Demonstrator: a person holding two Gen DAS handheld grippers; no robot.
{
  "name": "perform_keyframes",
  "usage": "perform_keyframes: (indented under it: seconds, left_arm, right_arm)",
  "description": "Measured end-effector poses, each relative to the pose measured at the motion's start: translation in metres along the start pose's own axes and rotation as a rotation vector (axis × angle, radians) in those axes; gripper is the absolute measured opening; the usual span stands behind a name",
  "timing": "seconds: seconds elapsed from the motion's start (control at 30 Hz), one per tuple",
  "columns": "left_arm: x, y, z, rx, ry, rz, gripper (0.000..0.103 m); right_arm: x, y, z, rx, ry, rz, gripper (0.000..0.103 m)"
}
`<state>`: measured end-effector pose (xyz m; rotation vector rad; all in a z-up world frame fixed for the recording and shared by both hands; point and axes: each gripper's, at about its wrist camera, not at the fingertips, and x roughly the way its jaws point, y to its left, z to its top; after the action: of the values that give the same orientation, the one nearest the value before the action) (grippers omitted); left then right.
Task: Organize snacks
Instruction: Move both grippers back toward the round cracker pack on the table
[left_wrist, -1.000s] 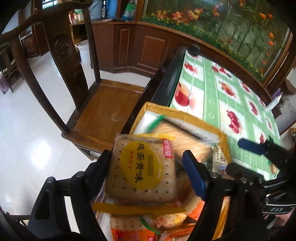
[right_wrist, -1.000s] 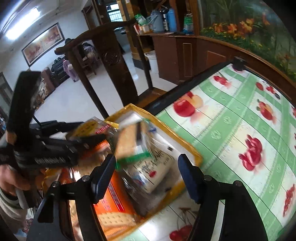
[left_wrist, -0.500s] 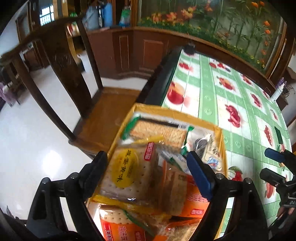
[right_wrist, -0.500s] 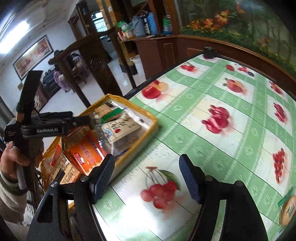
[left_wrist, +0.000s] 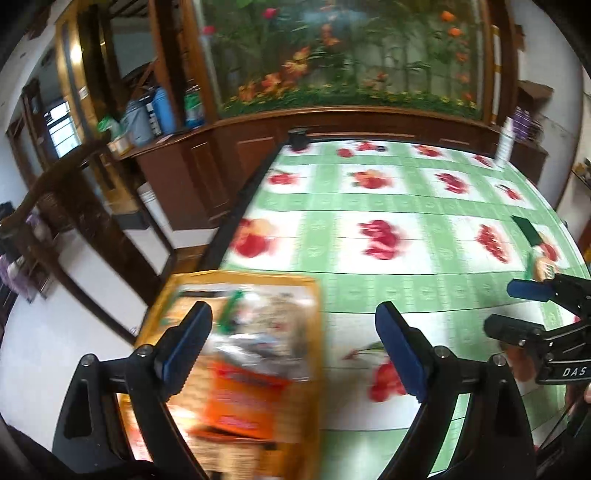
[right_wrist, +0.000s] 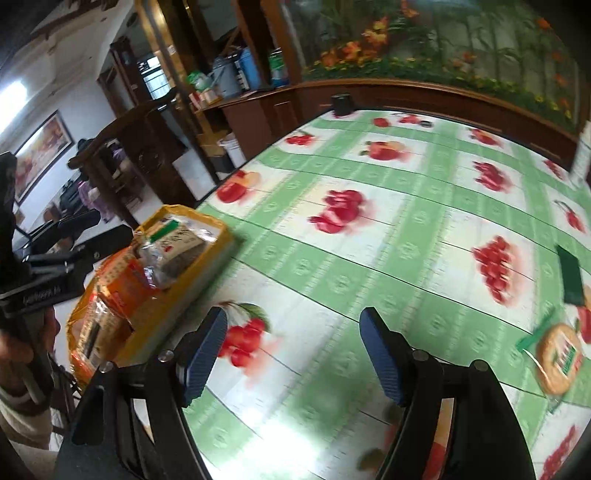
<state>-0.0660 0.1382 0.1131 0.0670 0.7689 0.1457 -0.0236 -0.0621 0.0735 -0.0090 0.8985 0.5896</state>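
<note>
A yellow box (left_wrist: 314, 332) full of snack packets (left_wrist: 243, 391) sits at the table's near left corner; it also shows in the right wrist view (right_wrist: 207, 273). My left gripper (left_wrist: 291, 354) is open and empty above the box's right side. My right gripper (right_wrist: 291, 358) is open and empty over the tablecloth, right of the box. A round cracker packet (right_wrist: 557, 354) and a dark green packet (right_wrist: 570, 275) lie on the table at the right; both show small in the left wrist view (left_wrist: 543, 266).
The table wears a green and white fruit-print cloth (right_wrist: 406, 229). A dark wooden chair (right_wrist: 140, 155) stands off the table's left edge. A wooden cabinet (left_wrist: 229, 155) with bottles lines the far wall. A small black object (right_wrist: 341, 103) sits at the far table edge.
My left gripper let go of the yellow-labelled cracker packet into the box, then lifted and swung right. My right gripper dropped its packets in the box and moved right over the cloth.
</note>
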Motion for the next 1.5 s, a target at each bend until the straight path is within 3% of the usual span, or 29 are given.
perform_keyframes:
  seconds: [0.43,0.83,1.03,1.1,1.23,1.5]
  left_arm:
    - [0.017,-0.118,0.008,0.103,-0.003,-0.116,0.09]
    - [0.048,-0.207,0.023,0.158,0.073,-0.277,0.09]
    - [0.064,-0.251,0.03,0.189,0.136,-0.368,0.09]
    - [0.068,-0.26,0.031,0.192,0.152,-0.38,0.09]
    - [0.075,-0.265,0.035,0.184,0.162,-0.369,0.09]
    - [0.095,-0.249,0.051,0.145,0.18,-0.338,0.09]
  right_arm:
    - [-0.048,-0.074,-0.033,0.114,-0.036,-0.151,0.077]
    - [-0.09,-0.165,-0.077,0.296,-0.023,-0.33,0.08]
    - [-0.104,-0.196,-0.089,0.374,-0.028,-0.373,0.08]
    - [-0.105,-0.198,-0.087,0.355,-0.019,-0.39,0.081]
    - [-0.084,-0.185,-0.07,0.177,0.082,-0.412,0.085]
    - [-0.043,-0.188,-0.047,-0.02,0.17,-0.336,0.086]
